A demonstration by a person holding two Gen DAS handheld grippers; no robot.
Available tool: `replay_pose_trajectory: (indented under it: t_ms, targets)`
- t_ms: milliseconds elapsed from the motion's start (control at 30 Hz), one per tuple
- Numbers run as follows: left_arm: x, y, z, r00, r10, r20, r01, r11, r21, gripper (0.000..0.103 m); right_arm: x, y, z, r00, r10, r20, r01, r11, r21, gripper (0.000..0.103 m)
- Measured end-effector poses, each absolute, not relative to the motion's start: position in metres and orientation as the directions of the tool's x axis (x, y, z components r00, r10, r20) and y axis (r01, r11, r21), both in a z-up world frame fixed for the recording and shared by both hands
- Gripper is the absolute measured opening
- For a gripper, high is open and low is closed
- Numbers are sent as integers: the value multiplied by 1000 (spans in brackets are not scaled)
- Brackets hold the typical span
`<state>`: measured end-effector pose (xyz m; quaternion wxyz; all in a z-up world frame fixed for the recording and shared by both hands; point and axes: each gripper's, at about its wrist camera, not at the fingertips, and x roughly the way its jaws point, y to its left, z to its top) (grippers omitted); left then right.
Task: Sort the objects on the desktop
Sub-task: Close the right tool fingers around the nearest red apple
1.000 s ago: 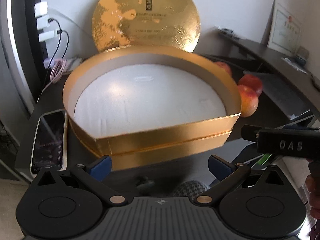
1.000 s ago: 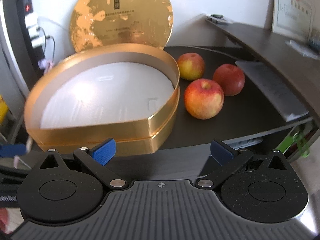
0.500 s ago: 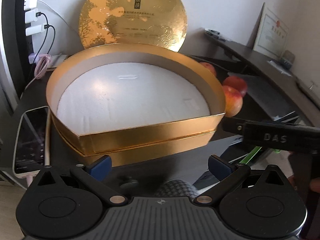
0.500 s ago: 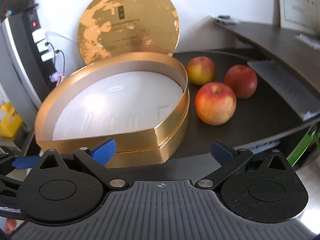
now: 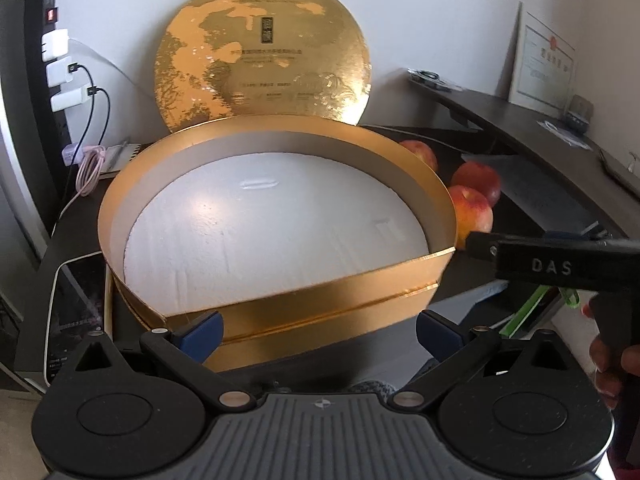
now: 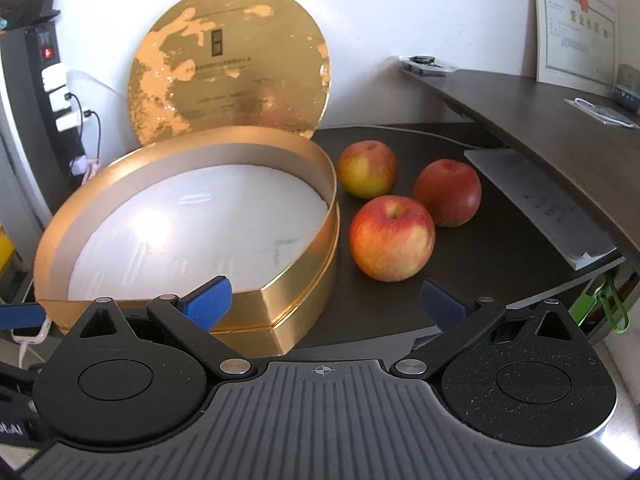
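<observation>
- Box (image 6: 192, 216): gold card, teardrop-shaped, open, white foam liner bare inside; round gold lid (image 6: 228, 64) leans on the wall behind it.
- Three apples (image 6: 392, 238) on the dark desk (image 6: 500, 256) just right of the box, none inside; smooth, round, no long axis.
- Right gripper (image 6: 324, 300): jaws spread, holding nothing; nearest apple lies just ahead between them.
- Left gripper (image 5: 318, 332): jaws spread, holding nothing, facing the box's front wall. Right is nearer the apples.
</observation>
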<state>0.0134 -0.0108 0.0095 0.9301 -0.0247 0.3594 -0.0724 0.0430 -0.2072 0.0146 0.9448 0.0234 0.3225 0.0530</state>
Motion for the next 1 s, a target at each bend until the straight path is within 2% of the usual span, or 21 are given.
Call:
replay_pose_trajectory:
  t_ms: [133, 333, 533, 1000]
  targets:
    - [16, -10, 15, 749, -153, -645, 111, 988, -105, 102, 48, -214, 12, 783, 110, -613, -69, 994, 90, 103]
    - [26, -11, 15, 735, -130, -666, 92, 991, -92, 102, 57, -224, 11, 794, 82, -603, -38, 996, 87, 103]
    - [32, -8, 14, 735, -105, -670, 61, 994, -90, 102, 69, -227, 4, 799, 15, -601, -8, 1000, 13, 99]
    - [54, -12, 13, 743, -96, -662, 39, 994, -100, 102, 97, -247, -22, 781, 26, -624, 18, 998, 64, 98]
